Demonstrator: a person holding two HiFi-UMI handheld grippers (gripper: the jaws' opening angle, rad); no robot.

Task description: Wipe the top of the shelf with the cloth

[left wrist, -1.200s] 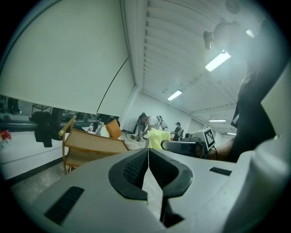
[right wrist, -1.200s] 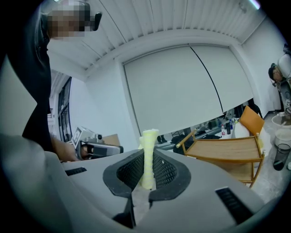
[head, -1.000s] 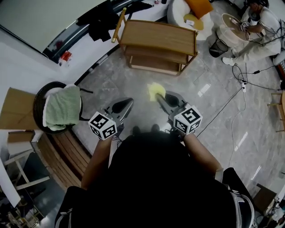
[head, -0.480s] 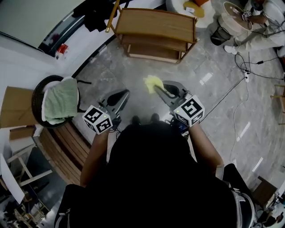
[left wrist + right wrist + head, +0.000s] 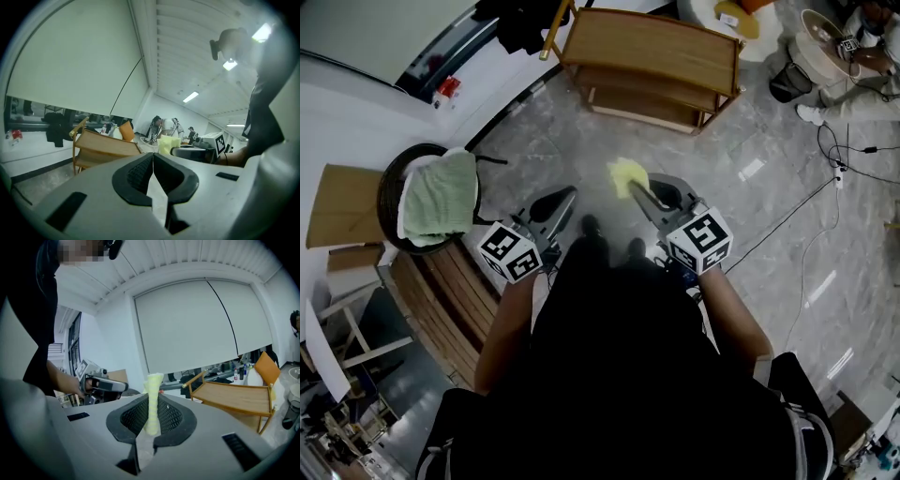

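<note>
Fingers (image 5: 174,417) of the right gripper (image 5: 151,403) hide part of the cloth (image 5: 153,383).

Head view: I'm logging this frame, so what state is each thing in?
cloth: pinched in right gripper, off the shelf.
right gripper: shut on cloth.
left gripper: shut, empty.
shelf: upright, top bare.
towel: draped over the basket.

Dressed in a black short-sleeved top (image 5: 619,366) and dark shoes (image 5: 592,226), pictured from overhead. Equipped with 2 smooth grey hand tools, the left gripper (image 5: 570,193) and the right gripper (image 5: 635,188), tapered to paired jaws and lined with black mesh-textured pads (image 5: 133,417). Capped at the rear with white cubes (image 5: 700,241) printed in bold black square markers, 1 per tool.
</note>
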